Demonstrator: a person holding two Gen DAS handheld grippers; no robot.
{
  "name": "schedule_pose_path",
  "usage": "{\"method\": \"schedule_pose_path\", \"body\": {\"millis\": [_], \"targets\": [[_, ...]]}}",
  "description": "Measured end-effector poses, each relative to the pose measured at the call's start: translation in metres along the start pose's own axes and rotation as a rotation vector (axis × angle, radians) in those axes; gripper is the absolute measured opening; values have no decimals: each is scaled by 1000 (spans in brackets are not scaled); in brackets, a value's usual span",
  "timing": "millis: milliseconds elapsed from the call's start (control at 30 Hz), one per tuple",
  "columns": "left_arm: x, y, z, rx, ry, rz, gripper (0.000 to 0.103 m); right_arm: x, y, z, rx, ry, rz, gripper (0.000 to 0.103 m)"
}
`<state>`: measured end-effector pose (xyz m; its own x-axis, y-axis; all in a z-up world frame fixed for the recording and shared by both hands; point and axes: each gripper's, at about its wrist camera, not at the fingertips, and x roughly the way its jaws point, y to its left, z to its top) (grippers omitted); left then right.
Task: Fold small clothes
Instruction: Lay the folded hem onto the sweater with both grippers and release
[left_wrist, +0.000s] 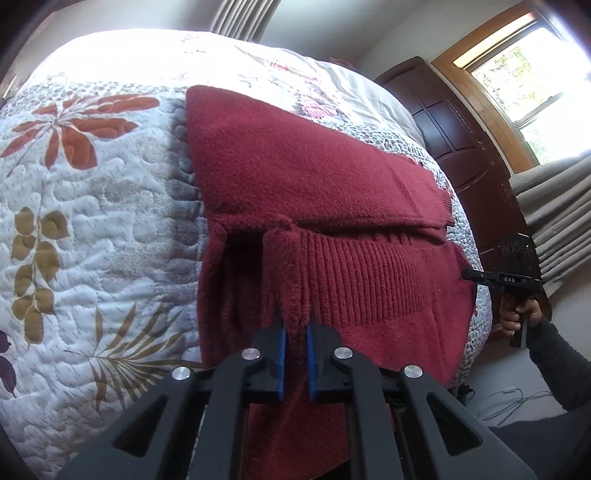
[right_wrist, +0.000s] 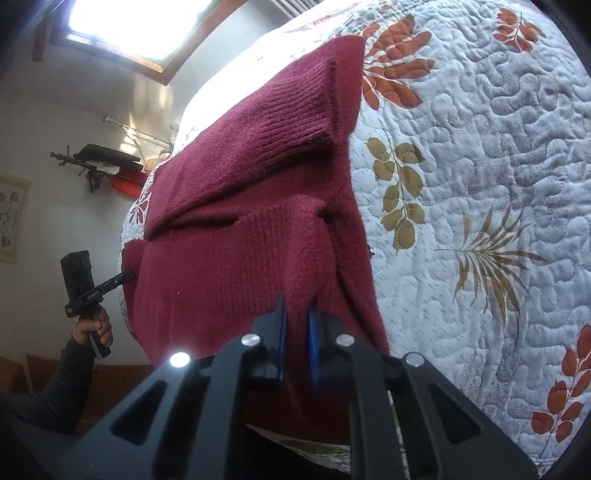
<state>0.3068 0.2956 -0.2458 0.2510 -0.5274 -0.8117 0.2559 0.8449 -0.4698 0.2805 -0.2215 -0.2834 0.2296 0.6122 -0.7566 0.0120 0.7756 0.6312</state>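
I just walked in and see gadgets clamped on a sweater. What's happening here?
A person is folding a dark red sweater on a floral quilt. The left gripper and the right gripper each pinch its near ribbed edge, one toward each side. The sleeves already lie folded across the body; the near edge is lifted, not yet laid over.

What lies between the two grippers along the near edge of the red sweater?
Only the red sweater itself: its ribbed hem spans from the left gripper to the right gripper, clearest in the left wrist view.
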Motion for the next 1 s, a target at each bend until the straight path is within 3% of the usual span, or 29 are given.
{"method": "schedule_pose_path", "body": {"millis": [300, 667, 833, 1000], "targets": [[-13, 2, -6, -38, -52, -25, 8, 4, 7, 5, -18, -19, -3, 7], [-106, -26, -24, -52, -281, -97, 7, -75, 56, -7, -81, -206, 27, 6], [-134, -35, 1, -23, -370, -121, 7, -103, 77, 17, -142, -278, 32, 6], [-142, -30, 53, 10, -416, -136, 7, -118, 87, 63, -158, -332, 42, 6]]}}
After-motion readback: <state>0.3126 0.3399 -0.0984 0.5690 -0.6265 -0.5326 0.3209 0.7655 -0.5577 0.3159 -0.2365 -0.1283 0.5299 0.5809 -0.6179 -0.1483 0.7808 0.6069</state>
